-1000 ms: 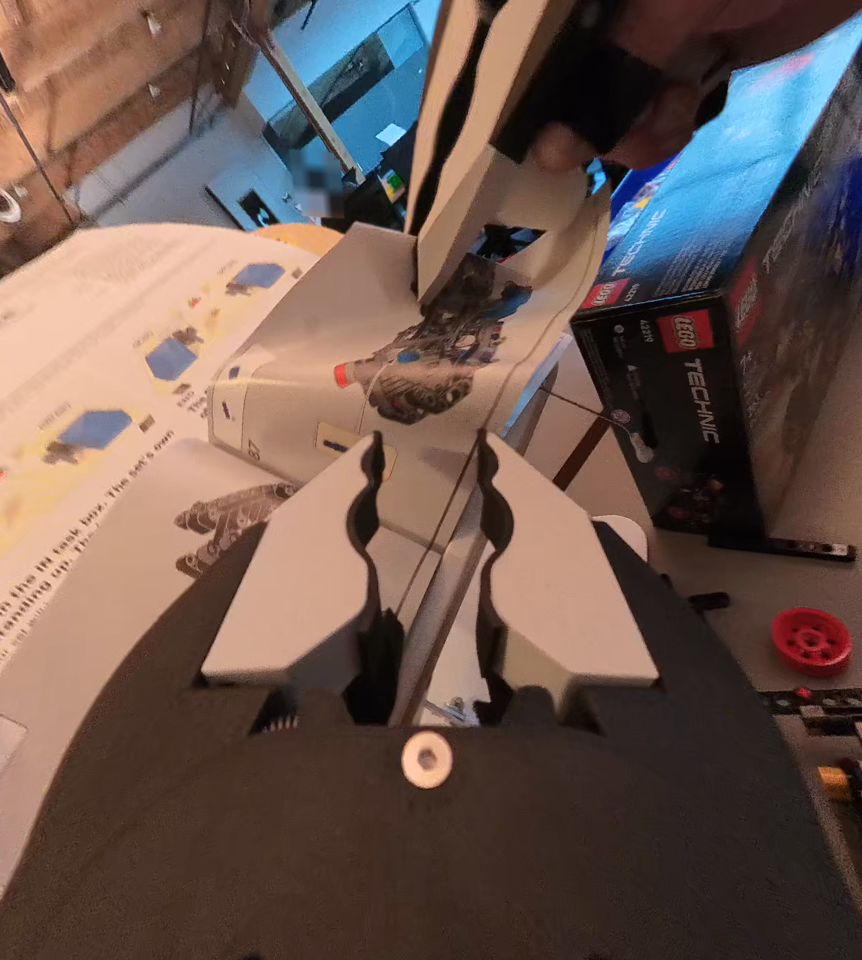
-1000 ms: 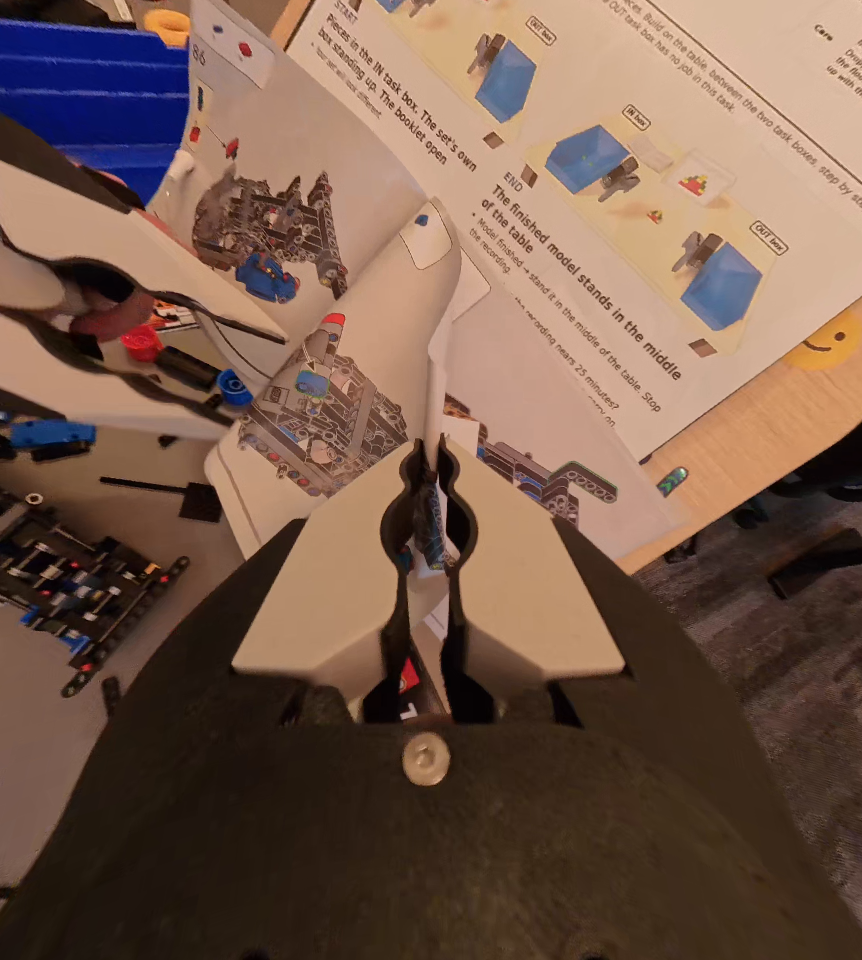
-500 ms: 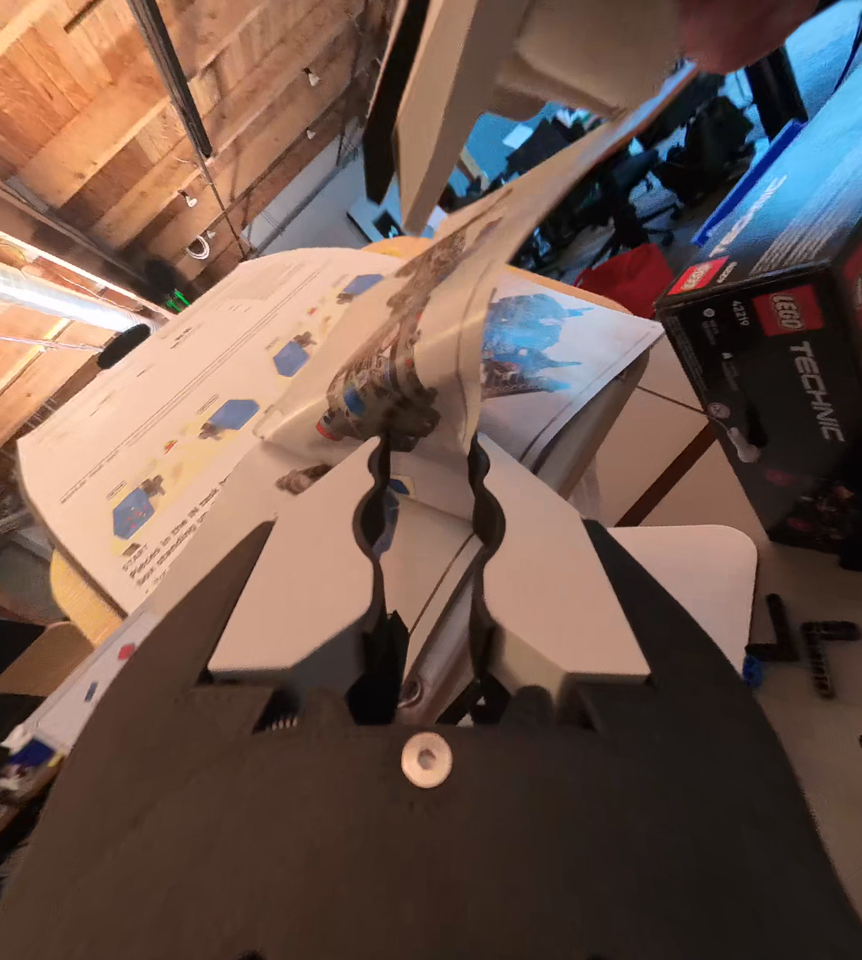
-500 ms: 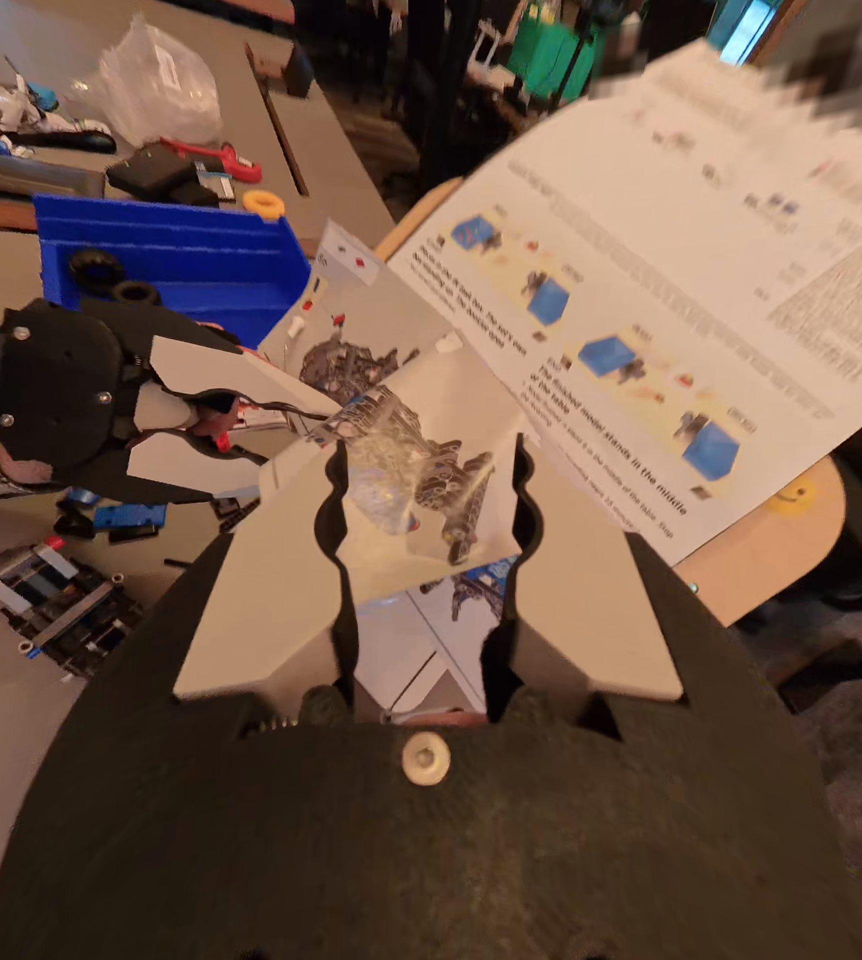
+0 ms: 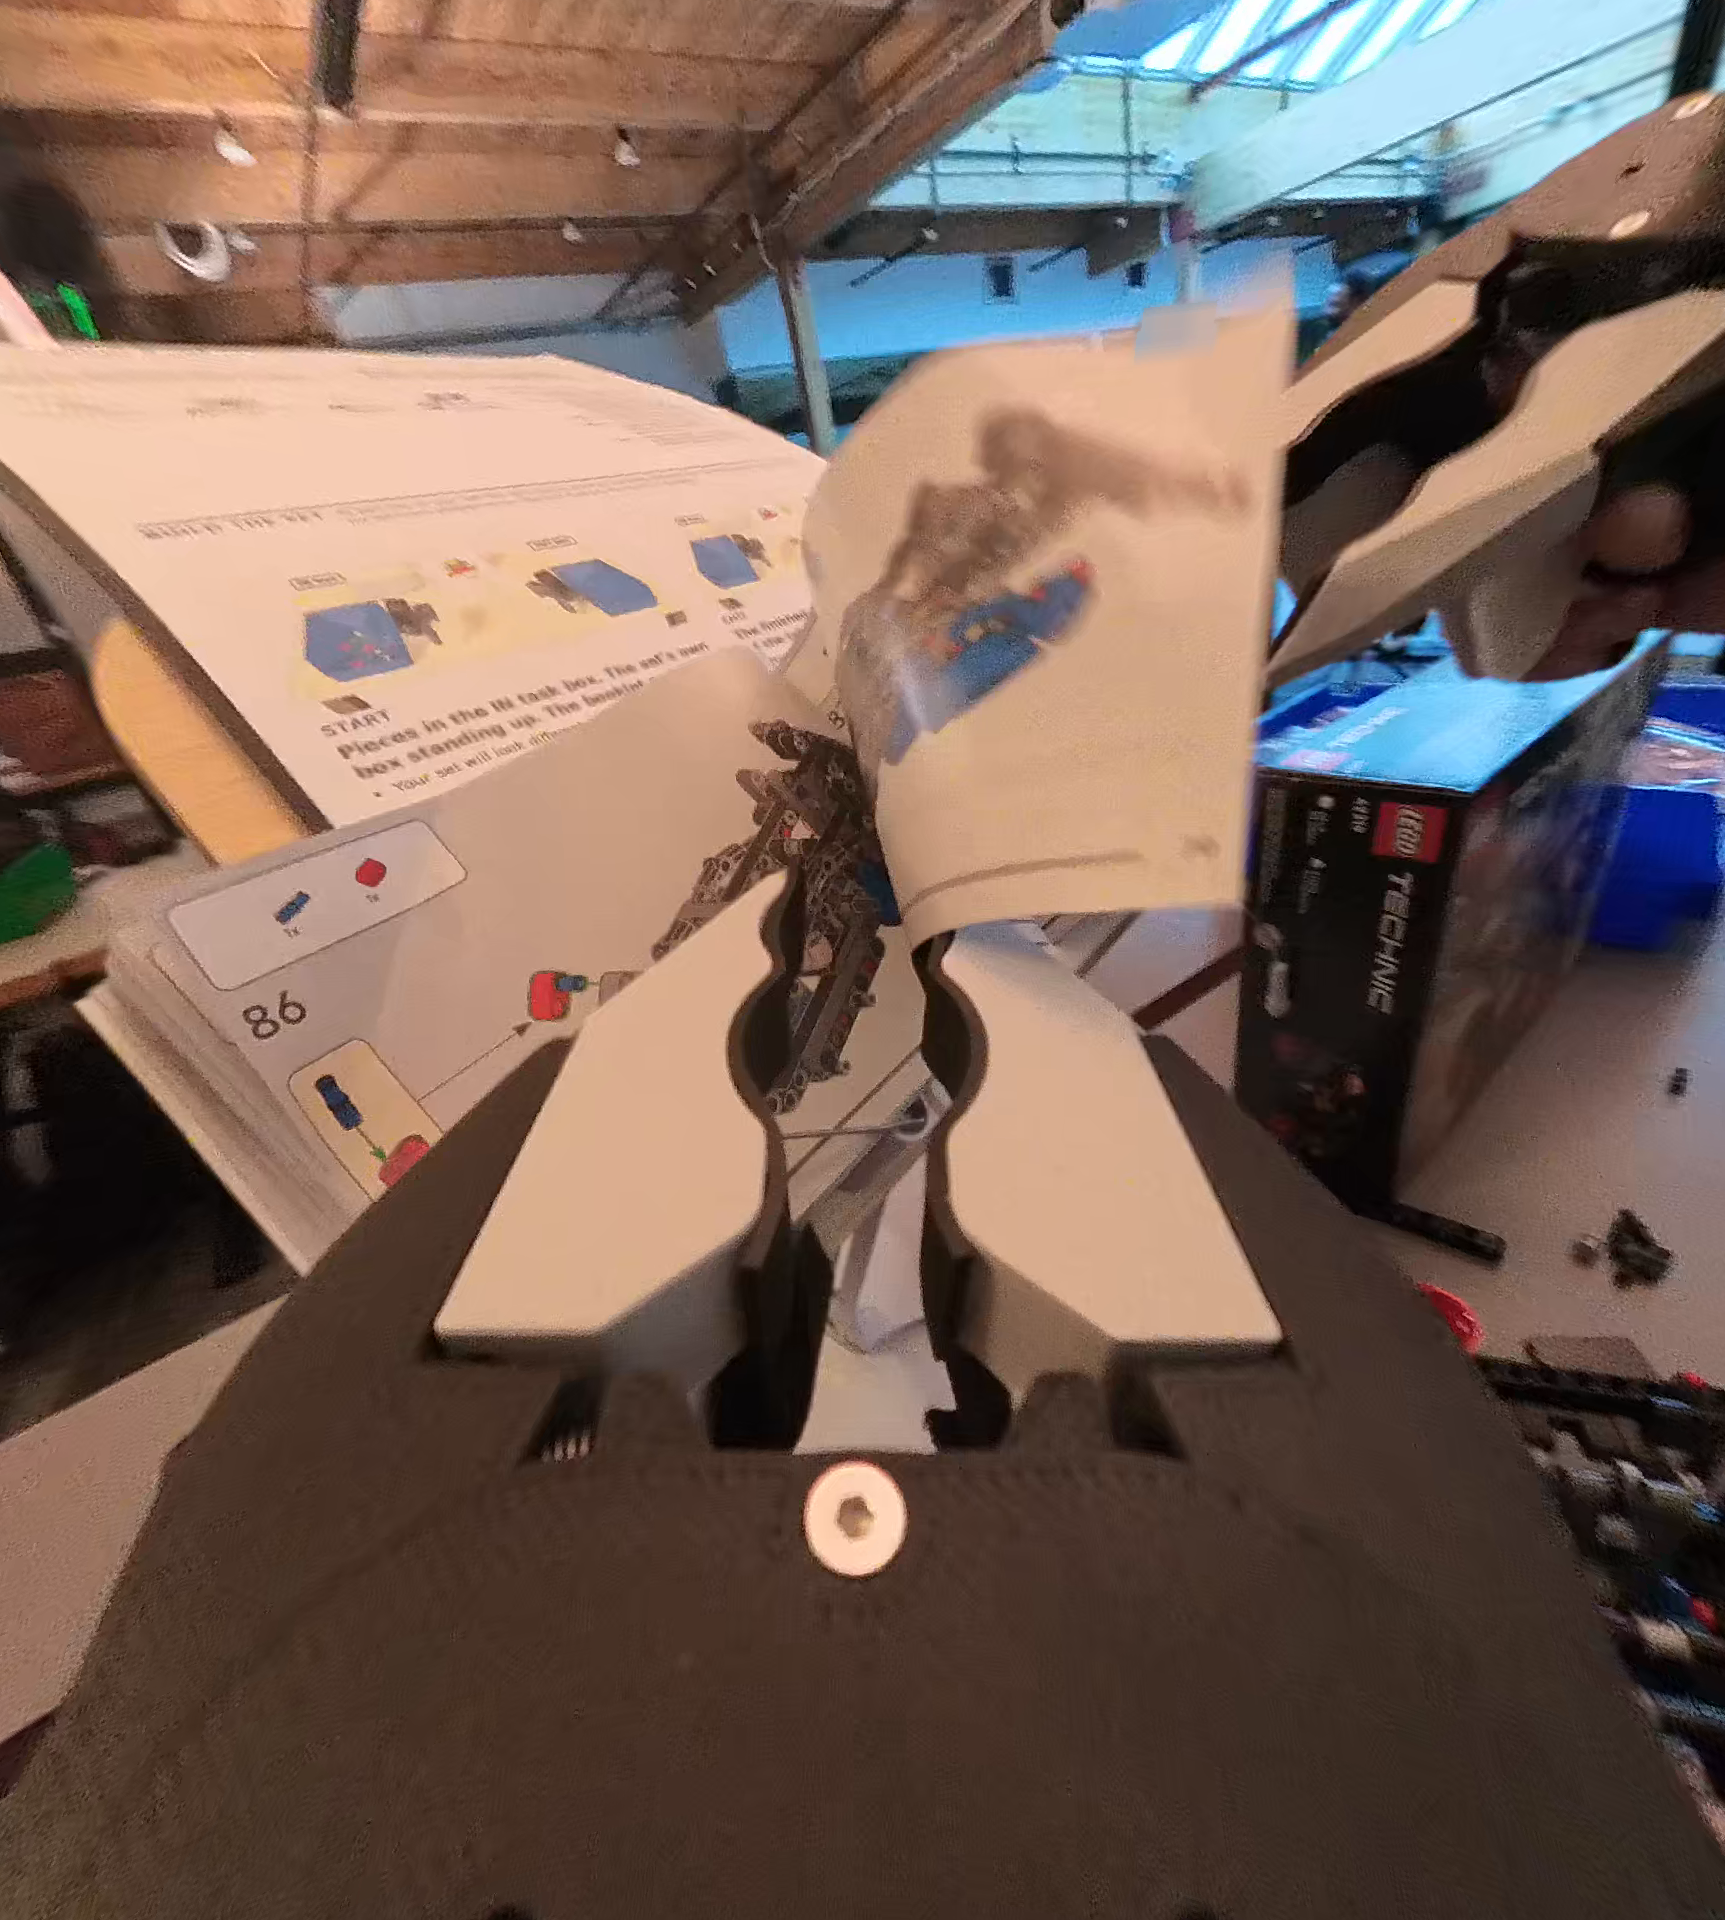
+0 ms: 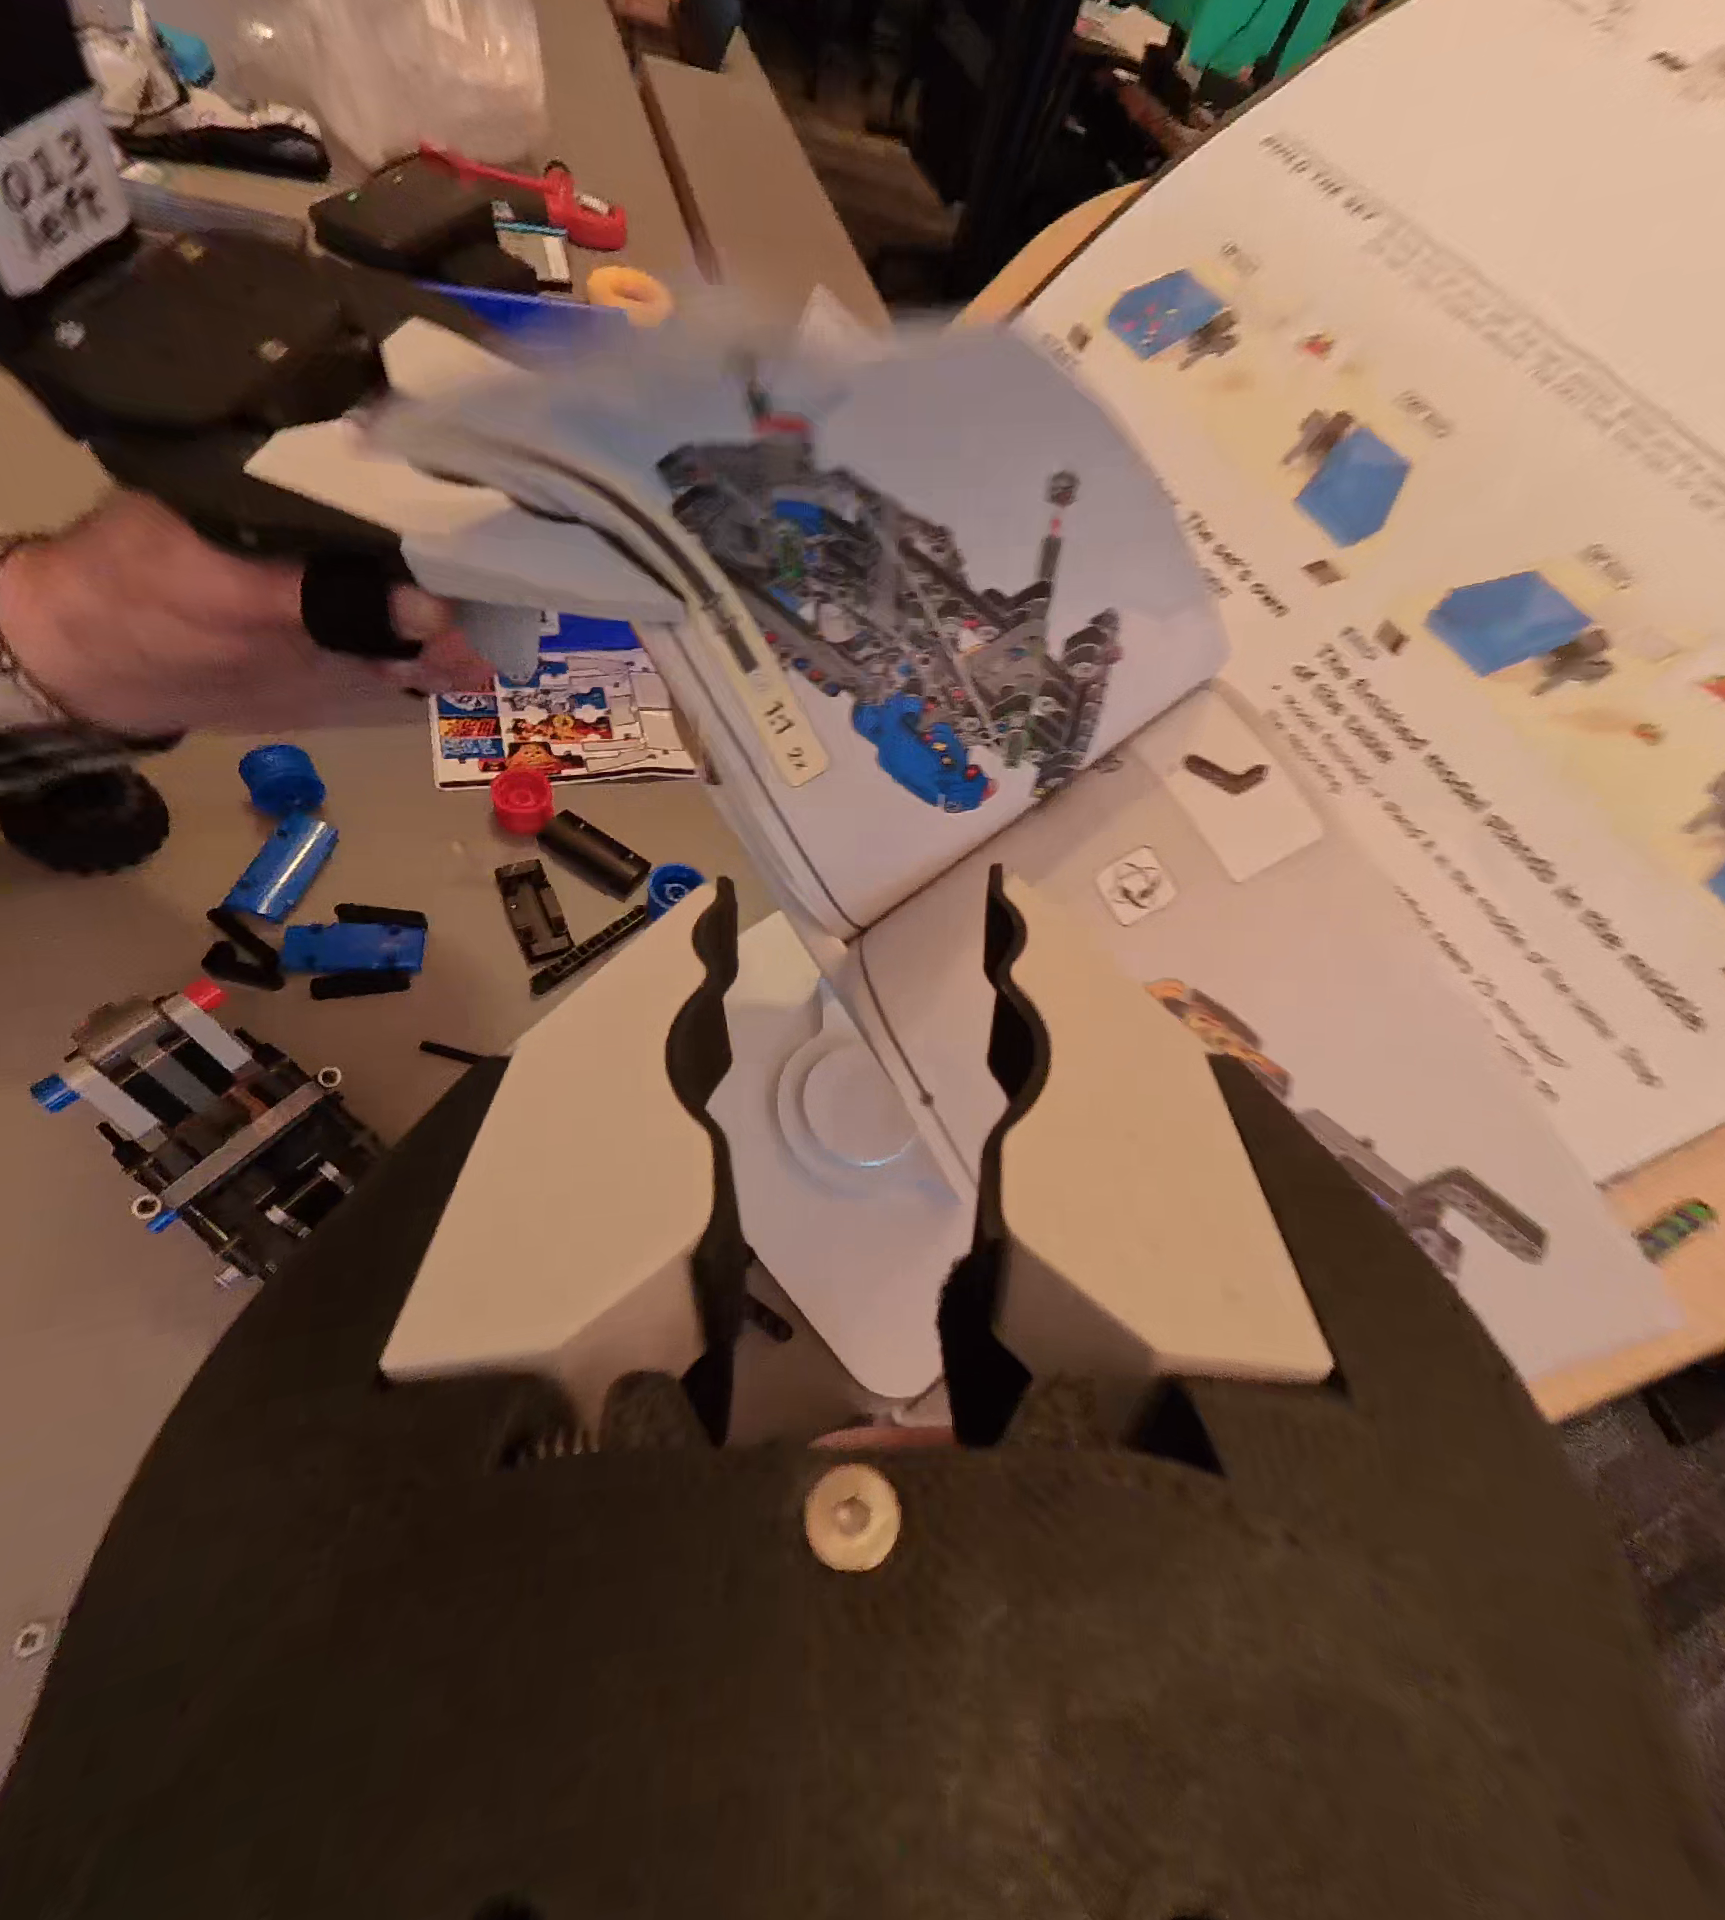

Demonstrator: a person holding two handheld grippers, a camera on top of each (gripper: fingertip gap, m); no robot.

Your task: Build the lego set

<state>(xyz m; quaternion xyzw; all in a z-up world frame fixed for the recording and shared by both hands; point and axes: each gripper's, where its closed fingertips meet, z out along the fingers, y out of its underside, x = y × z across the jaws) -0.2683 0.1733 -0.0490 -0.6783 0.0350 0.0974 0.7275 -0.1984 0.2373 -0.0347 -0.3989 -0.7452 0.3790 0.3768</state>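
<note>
- While both sets of jaws are off the bricks, I log this as a look-up in the instructions, not a build step.
- Right gripper (image 6: 853,935): jaws well apart, nothing between them; it hovers just over the near corner of the open instruction booklet (image 6: 941,623).
- Left gripper (image 5: 858,935): a gap shows between the jaws and booklet paper runs through it; whether they pinch that paper I cannot tell; from the right wrist view a fanned stack of pages sits at its fingers (image 6: 338,488), lifted off the table (image 6: 6,1351).
- One leaf (image 5: 1045,644) stands up, curled and blurred, between the two grippers.
- Booklet rests partly on a large printed sheet (image 6: 1460,416); its spine runs from near my right jaws away toward the upper left of that view.
- Task's thing: the partly built model (image 6: 203,1122) lies on the table left of the right gripper, well apart from both jaws, touched by neither.
- Its long axis, as I judge it, runs on a diagonal in the right wrist view; the red- and blue-tipped end points to the upper left, toward the loose parts.
- Progress, judged: a black core frame is together; left over are blue pieces (image 6: 276,862), a red hub (image 6: 522,800), a black tyre (image 6: 79,821) and a sticker sheet (image 6: 557,727); plenty remains.
- Set box (image 5: 1409,935) stands upright beyond the booklet.
</note>
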